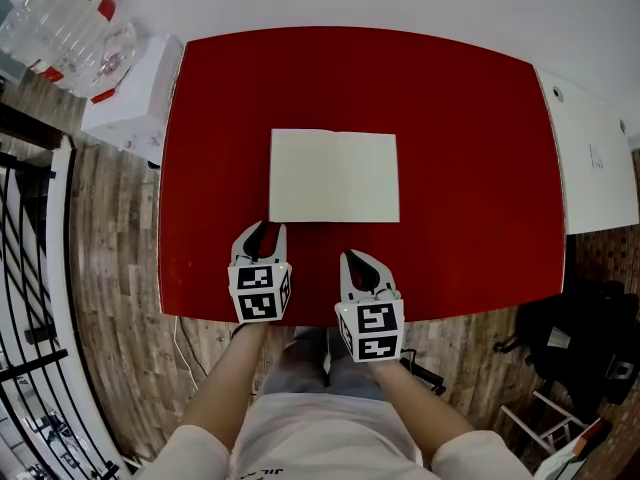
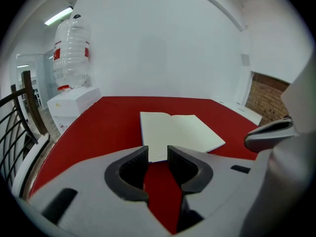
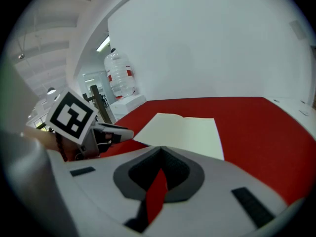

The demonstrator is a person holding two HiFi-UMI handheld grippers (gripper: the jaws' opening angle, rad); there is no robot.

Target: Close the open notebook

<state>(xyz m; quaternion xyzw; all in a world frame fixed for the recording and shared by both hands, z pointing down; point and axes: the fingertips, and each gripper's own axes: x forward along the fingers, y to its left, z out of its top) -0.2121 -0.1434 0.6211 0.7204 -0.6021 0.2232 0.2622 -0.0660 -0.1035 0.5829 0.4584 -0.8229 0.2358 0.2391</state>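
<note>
The open notebook (image 1: 334, 176) is lying flat, blank pages up, at approx. the ctr of the red counter (image 1: 460, 148), spine running top to bottom of the head view.

The left gripper (image 1: 266, 230) is sitting at lower ctr-left of the frame, tips pointing up at the notebook's lower-left corner and stopping just short of its edge. In the left gripper view the gripper (image 2: 158, 152) is showing its jaws spread apart w/ nothing between them, only red counter in the gap and the notebook's near edge just beyond.

The right gripper (image 1: 352, 258) is sitting to the right of it, a bit lower in the frame, near the counter's bottom edge and clear of the notebook. In the right gripper view the gripper (image 3: 160, 152) is showing its jaws pressed together at the tips, pinching nothing.

A big water bottle (image 1: 70, 28) is standing at upper left, off the counter, beside a white cabinet (image 1: 135, 98).
</note>
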